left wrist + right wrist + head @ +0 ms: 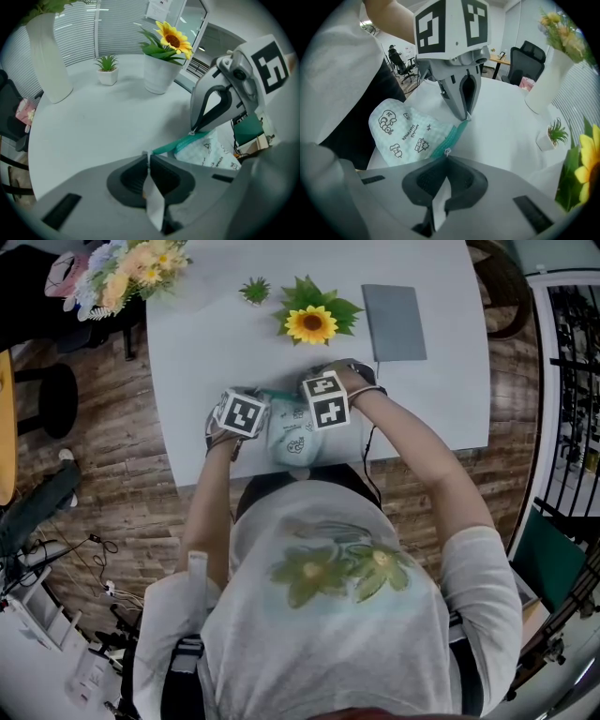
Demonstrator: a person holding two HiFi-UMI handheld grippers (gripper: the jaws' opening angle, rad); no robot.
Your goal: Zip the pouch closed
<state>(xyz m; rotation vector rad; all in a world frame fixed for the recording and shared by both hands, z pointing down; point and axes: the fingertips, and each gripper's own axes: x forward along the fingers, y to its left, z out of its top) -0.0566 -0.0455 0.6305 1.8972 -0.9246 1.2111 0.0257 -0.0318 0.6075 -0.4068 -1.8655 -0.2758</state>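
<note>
A mint-green pouch (293, 439) with cartoon prints lies at the table's near edge, between the two grippers. In the left gripper view, my left gripper (149, 156) is shut on the end of the pouch's dark green zipper strip (165, 147). In the right gripper view, my right gripper (446, 155) is shut on the small metal zipper pull (447, 151), a short way along the strip from the left gripper's tips (465, 117). Both point steeply down. In the head view their marker cubes (242, 413) (325, 399) hide the jaws.
On the white table (216, 334) stand a potted sunflower (312, 322), a small green plant (254, 291) and a white vase of flowers (131, 268) at the far left corner. A grey pad (394, 322) lies at the back right. The person's torso is against the near edge.
</note>
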